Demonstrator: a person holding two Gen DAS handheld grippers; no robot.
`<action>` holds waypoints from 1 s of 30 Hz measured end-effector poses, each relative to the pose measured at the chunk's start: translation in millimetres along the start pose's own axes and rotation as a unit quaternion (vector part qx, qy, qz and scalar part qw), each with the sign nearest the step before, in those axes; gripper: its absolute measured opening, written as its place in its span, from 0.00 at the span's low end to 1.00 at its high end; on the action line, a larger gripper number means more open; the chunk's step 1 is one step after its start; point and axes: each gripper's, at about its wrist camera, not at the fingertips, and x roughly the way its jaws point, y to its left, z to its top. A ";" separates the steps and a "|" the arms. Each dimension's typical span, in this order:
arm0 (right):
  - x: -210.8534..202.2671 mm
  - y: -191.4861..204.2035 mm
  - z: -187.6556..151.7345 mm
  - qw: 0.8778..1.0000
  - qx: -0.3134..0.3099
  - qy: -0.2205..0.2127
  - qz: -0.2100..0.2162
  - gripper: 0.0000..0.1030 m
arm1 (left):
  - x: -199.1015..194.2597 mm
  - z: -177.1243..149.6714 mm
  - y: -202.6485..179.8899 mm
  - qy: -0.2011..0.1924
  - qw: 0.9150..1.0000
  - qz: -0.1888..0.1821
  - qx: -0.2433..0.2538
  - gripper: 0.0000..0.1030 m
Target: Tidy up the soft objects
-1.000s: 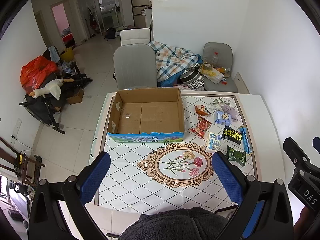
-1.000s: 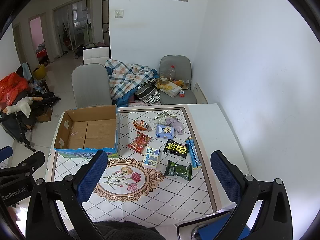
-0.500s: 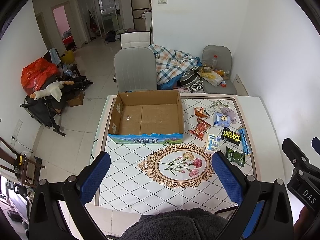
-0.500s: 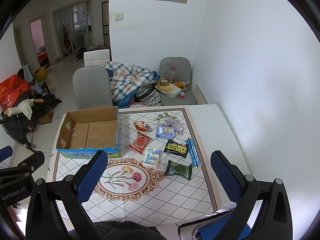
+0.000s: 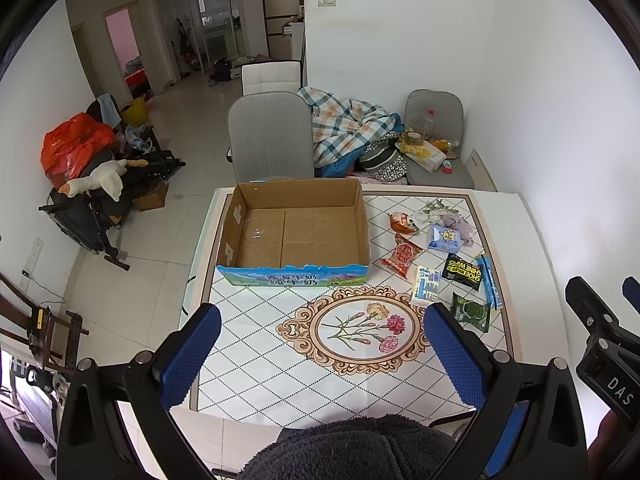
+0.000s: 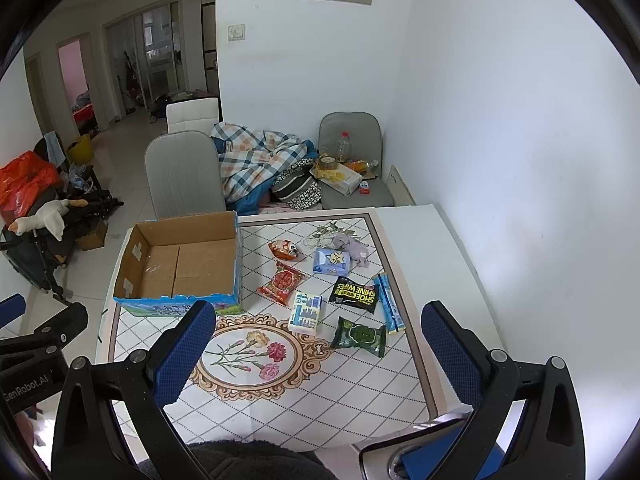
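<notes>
Both grippers, left gripper and right gripper, spread wide, empty. Soft packets, including green foil pouch, lie right of open brown cardboard box; approach nearest packet squarely, pinch mid-body

You see a brown cardboard box with a blue printed front, a white tablecloth with black diamond lines and a pink flower medallion, a red snack packet, a black wipes pack with yellow lettering, and a green packet.

Empty-handed left tool above table
</notes>
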 end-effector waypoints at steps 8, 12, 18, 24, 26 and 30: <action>0.5 0.5 0.3 1.000 0.001 0.001 0.001 1.00 | 1.8 -3.1 0.0 0.003 1.000 0.000 -0.003 1.00; 1.4 1.7 0.9 1.000 0.001 0.003 0.003 1.00 | 2.7 -4.2 0.3 0.004 1.000 0.000 -0.002 1.00; 19.8 -3.3 4.2 1.000 0.013 0.017 0.005 1.00 | 17.4 3.5 -1.3 0.016 1.000 -0.008 0.006 1.00; 70.4 -42.4 12.8 0.997 0.051 0.050 -0.015 1.00 | 82.4 26.2 -23.2 0.062 0.997 -0.036 0.024 1.00; 100.6 -60.2 13.4 0.995 0.061 0.079 -0.017 1.00 | 109.1 32.7 -36.3 0.080 0.995 -0.041 0.036 1.00; 176.2 -92.1 9.6 0.988 0.054 0.145 -0.021 1.00 | 173.2 40.2 -72.5 0.129 0.987 -0.065 0.071 1.00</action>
